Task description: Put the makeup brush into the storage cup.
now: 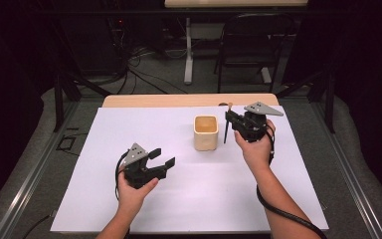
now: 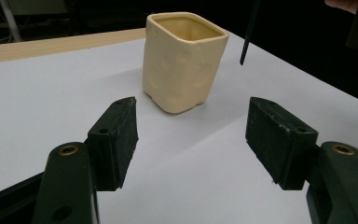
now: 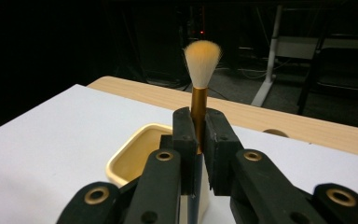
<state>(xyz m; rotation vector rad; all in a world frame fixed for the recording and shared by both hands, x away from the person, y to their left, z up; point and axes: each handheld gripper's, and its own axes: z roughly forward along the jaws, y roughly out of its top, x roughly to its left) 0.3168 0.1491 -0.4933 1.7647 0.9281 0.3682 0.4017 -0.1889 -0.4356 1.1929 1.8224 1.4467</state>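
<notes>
High view: the cream cup (image 1: 206, 132) stands upright on the white sheet (image 1: 189, 199) that covers the table, a little beyond the sheet's middle. To the right of the cup the right hand (image 1: 254, 147) is raised with its forearm coming in from the bottom edge, and the right gripper (image 1: 230, 119) points toward the cup, its jaws clamped on a brush (image 1: 227, 122). The brush stands nearly upright just beside the cup's right wall, its dark handle hanging down above the sheet and its pale tuft at the top.

On the near left of the cup, well apart from it, the left hand (image 1: 134, 191) holds the left gripper (image 1: 162, 158) low over the sheet, aimed at the cup with its jaws spread wide and nothing between them.

In the right gripper view the jaws pinch the brush's golden ferrule, with the cup's open mouth just behind and below them. Beyond the cup a wooden table edge (image 1: 189, 100) shows, then a dark chair (image 1: 251, 42) on the floor. Nothing lies between either gripper and the cup.
</notes>
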